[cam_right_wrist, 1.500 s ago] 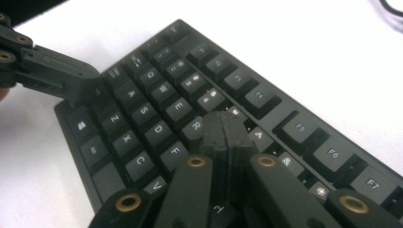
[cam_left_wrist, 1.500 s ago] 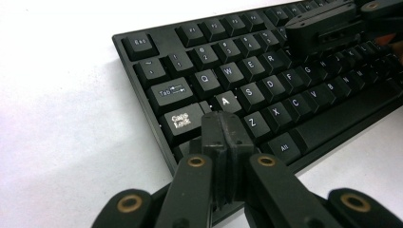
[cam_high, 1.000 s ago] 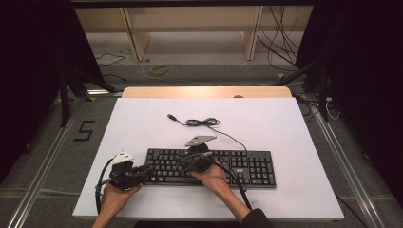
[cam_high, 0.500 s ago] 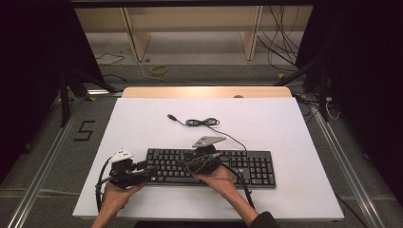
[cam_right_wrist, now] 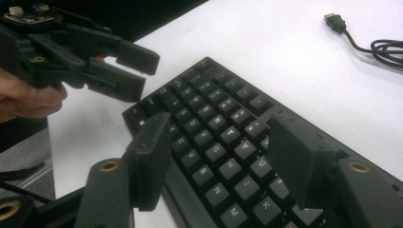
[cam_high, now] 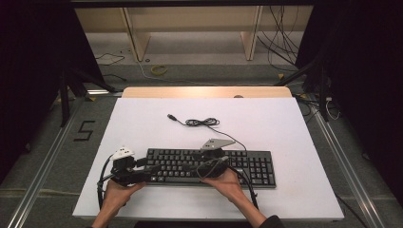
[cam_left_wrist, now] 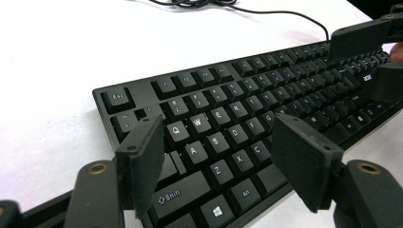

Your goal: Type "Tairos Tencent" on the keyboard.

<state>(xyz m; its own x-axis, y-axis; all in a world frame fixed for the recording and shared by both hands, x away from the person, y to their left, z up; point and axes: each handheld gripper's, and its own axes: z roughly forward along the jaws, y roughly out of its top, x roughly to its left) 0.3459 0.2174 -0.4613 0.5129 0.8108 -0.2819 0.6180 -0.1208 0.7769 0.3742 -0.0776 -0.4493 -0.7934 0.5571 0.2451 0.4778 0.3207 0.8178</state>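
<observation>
Black plastic keyboard — laid flat on the white worktop, lengthwise along the near edge and a little toward the near left corner, keys upward. Its cable is run from the back edge toward the middle of the worktop, loosely coiled there, with the plug left free and unconnected; the placement is judged to keep the lead clear of the working area.

Left gripper — held at the keyboard's left end, low over the letter rows. In the left gripper view its jaws are seen parted, with the Q-W-E-R keys and the Shift key showing between them; nothing is clasped.

Right gripper — held over the middle of the key field, pointed toward the left end. In the right gripper view its jaws are likewise spread apart over the G-H-B-N keys, nothing gripped, and the left gripper is seen farther off, just above the keyboard's far corner.

Both tools are judged to be poised over the keys for pressing or for taking hold of the keyboard's near edge — which cannot be told.
</observation>
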